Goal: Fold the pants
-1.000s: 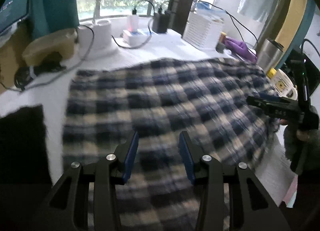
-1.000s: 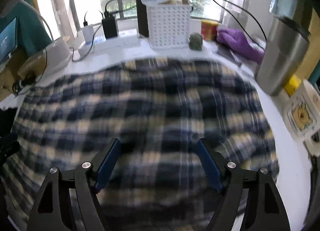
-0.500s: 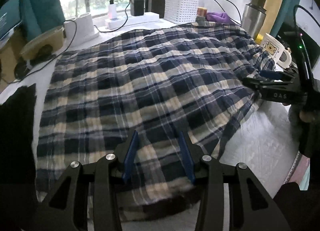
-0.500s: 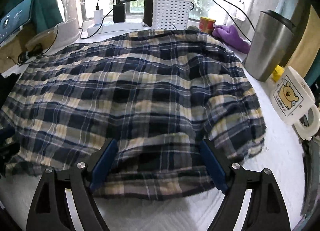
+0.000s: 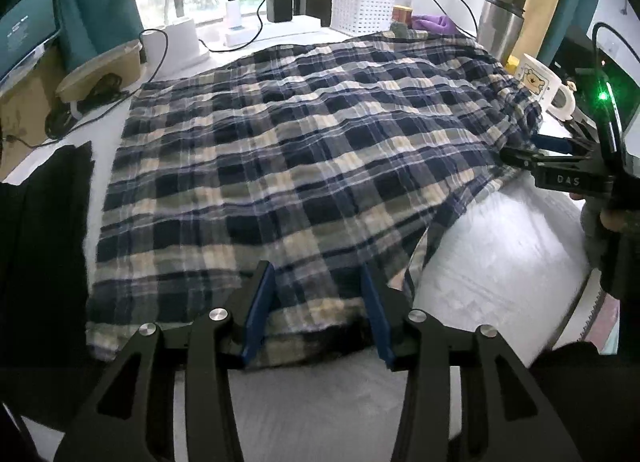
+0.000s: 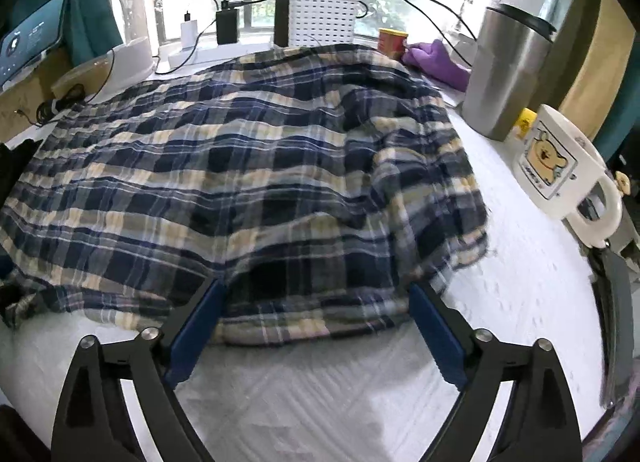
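- Pants, navy and cream plaid, lay spread across the white table, the near hem toward both cameras and the far edge reaching the white basket by the window.
- The left gripper hung over the near edge of the pants with its blue pads spread apart, one on either side of a strip of hem, pinching nothing; I judged it placed to close on that edge.
- The right gripper also stood wide, its pads just short of the near hem of the pants, over bare table, holding nothing.
- In the left view the right gripper showed at the right-hand end of the pants, close against the bunched cloth there; whether it touched the fabric I could not tell from that angle.
- The cloth at that end of the pants was rumpled and lifted into a hump, so the garment was not yet flat enough for a clean crease.
- No fold looked made; the task seemed to be at its start, with both tools lined up along the same near edge, probably so the hem could be carried over the pants in one sweep.
- A bear-print mug and a steel tumbler stood just beside the right end of the pants, near enough that a swinging cloth might catch them.
- A dark cloth lay to the left of the pants.
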Tool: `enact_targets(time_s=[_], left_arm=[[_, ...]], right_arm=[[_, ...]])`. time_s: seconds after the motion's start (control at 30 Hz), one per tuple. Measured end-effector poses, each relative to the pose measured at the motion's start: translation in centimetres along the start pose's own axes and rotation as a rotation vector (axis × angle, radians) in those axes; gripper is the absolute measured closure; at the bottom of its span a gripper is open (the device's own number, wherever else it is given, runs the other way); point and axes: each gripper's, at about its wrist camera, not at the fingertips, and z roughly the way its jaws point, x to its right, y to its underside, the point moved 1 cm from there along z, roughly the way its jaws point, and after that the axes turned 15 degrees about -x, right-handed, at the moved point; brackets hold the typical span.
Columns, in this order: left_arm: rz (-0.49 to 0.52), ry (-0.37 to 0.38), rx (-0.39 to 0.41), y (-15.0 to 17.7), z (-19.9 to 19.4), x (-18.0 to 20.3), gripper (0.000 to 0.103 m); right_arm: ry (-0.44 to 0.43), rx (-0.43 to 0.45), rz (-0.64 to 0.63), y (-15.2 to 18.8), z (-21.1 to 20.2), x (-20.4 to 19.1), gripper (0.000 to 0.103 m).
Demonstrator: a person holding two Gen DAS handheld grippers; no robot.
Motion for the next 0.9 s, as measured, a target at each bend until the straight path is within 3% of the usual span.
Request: enact_targets(time_s=[0.23, 0.27, 0.37, 0.63, 0.9], left_arm=[[-0.094, -0.069, 0.028, -0.1, -1.7, -3.9, 0.057], [-0.113, -0.066, 0.04, -0.3, -1.9, -4.5, 0.054], [-0.168, -0.056, 0.09, -1.2, -2.5, -5.8, 0.032], [-0.171, -0.137, 0.111, -3.7, -3.0, -7.9, 0.032], [-0.262, -0.194, 0.139, -3.9, -3.5, -11.3, 0.031]], right_arm=[[0.013, 0.015, 0.073, 1.6, -0.6, 2.5, 0.006], [0.007, 0.017, 0.08, 1.7, -0.7, 2.8, 0.006], [-0.029, 0.025, 0.116, 1.8, -1.1, 3.9, 0.006], [-0.117, 0.051, 0.194, 1.4, -2.0, 5.5, 0.006], [-0.238, 0.009, 0.194, 0.0, -1.3, 4.2, 0.006]])
